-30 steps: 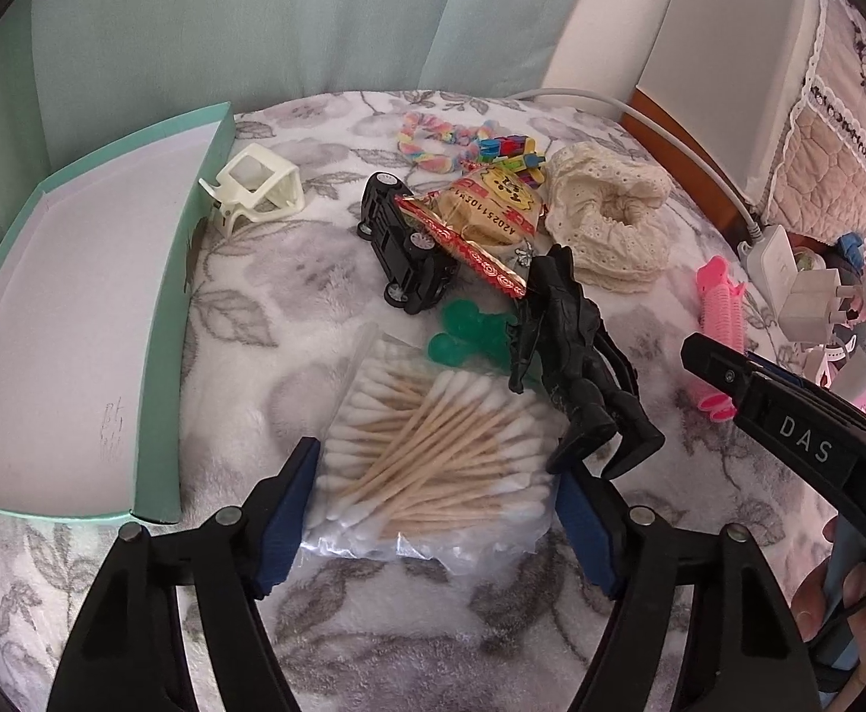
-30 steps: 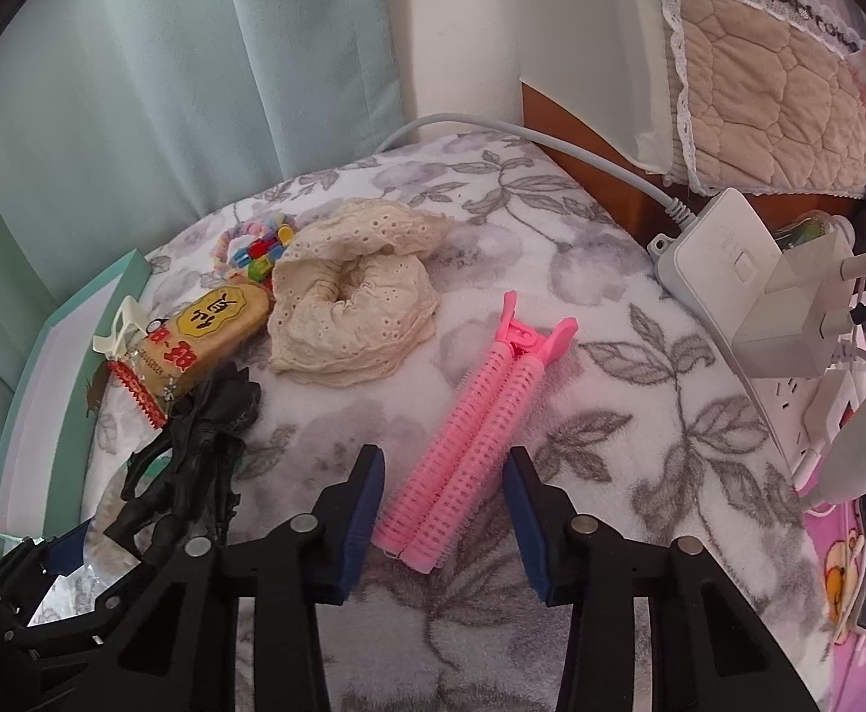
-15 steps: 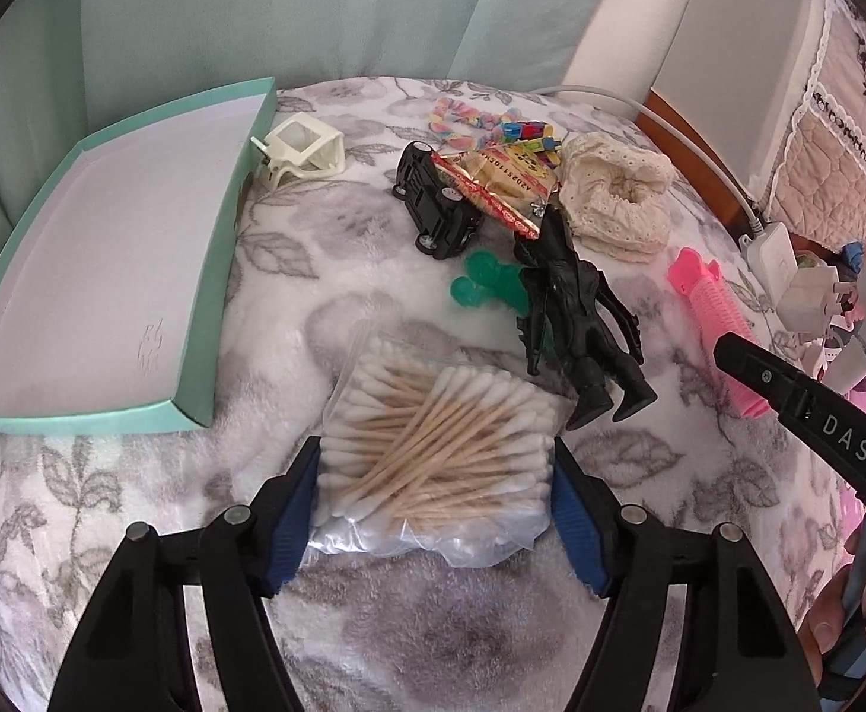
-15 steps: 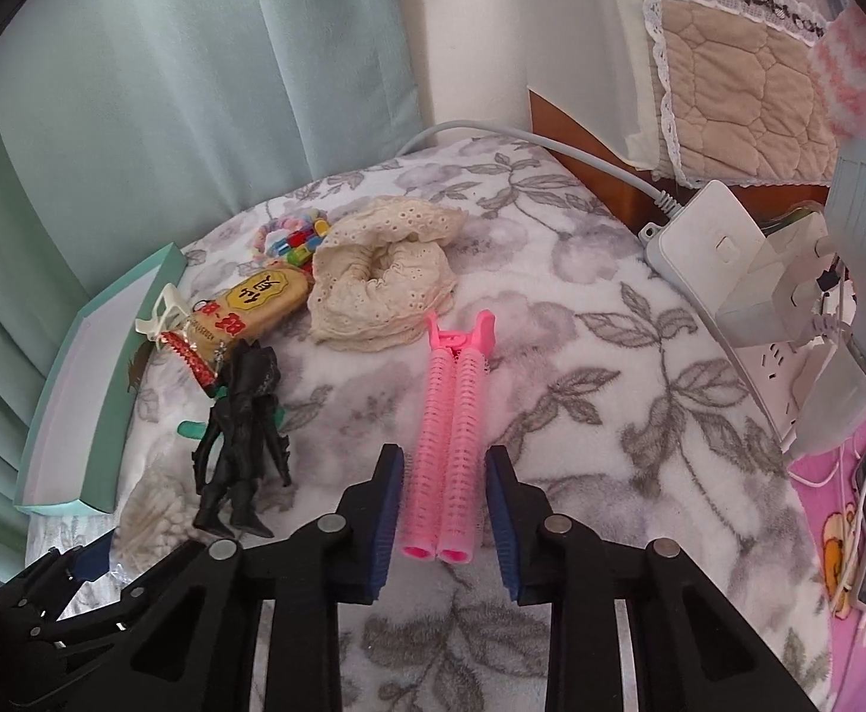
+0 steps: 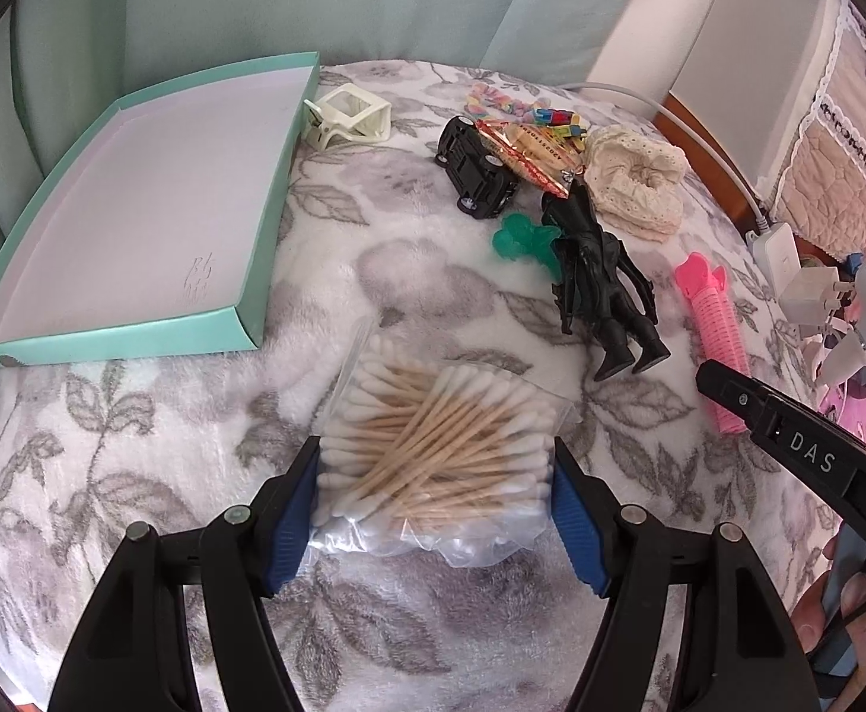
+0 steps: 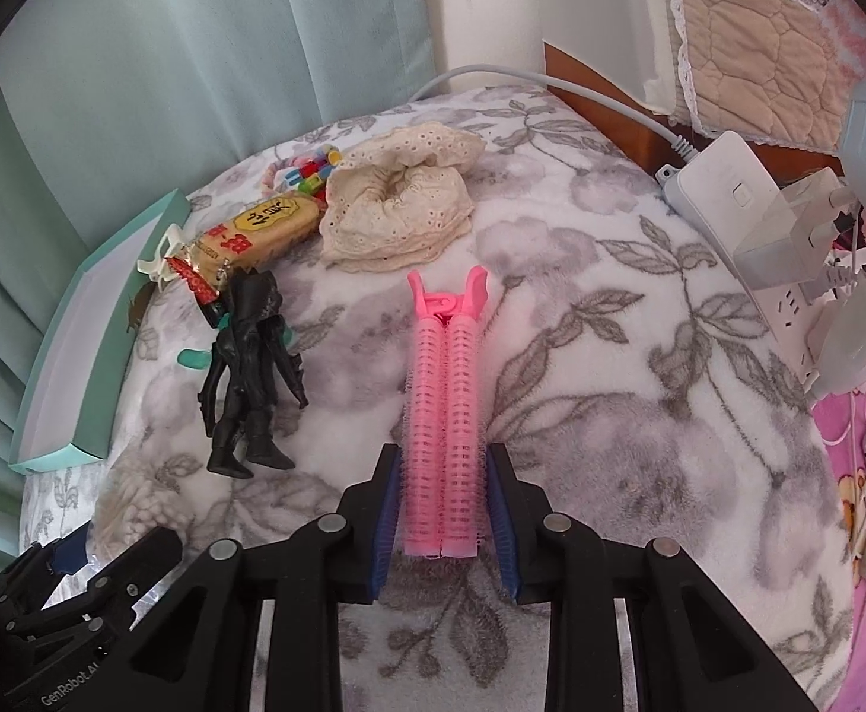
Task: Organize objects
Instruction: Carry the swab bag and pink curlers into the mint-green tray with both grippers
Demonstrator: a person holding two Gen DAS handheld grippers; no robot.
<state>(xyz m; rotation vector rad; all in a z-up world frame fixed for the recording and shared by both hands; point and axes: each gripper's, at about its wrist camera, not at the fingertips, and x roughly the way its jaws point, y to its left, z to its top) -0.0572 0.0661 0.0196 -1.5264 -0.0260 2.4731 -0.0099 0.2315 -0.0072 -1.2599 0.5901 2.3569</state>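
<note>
The bag of cotton swabs (image 5: 433, 451) lies on the flowered blanket (image 5: 136, 445) directly in front of the left claw (image 5: 433, 504), and its near part sits between the two blue pads (image 5: 290, 516). The pads stand at the left and right edges of the bag, touching or almost touching the plastic, so this claw is spread wide around the bag and does not yet squeeze it. The sticks inside point mostly from near-left to far-right, slanted across the line of the fingers.

The pink hair roller clip (image 6: 445, 415) is in the same relation to the right claw (image 6: 445, 528). Its long axis runs straight away from the claw, with the clip end far and the open ends near. The pads are pressed against both sides of its near end, so this claw looks closed on it.

The mint green box (image 5: 130, 207), empty and open, lies far and to the left of the bag, well apart from the roller clip. The left claw is clearly nearer to it. The likely next move is a carry to the far left. The black figure (image 5: 599, 285) lies between the two claws, so the right claw's path to the box probably crosses over it.
</note>
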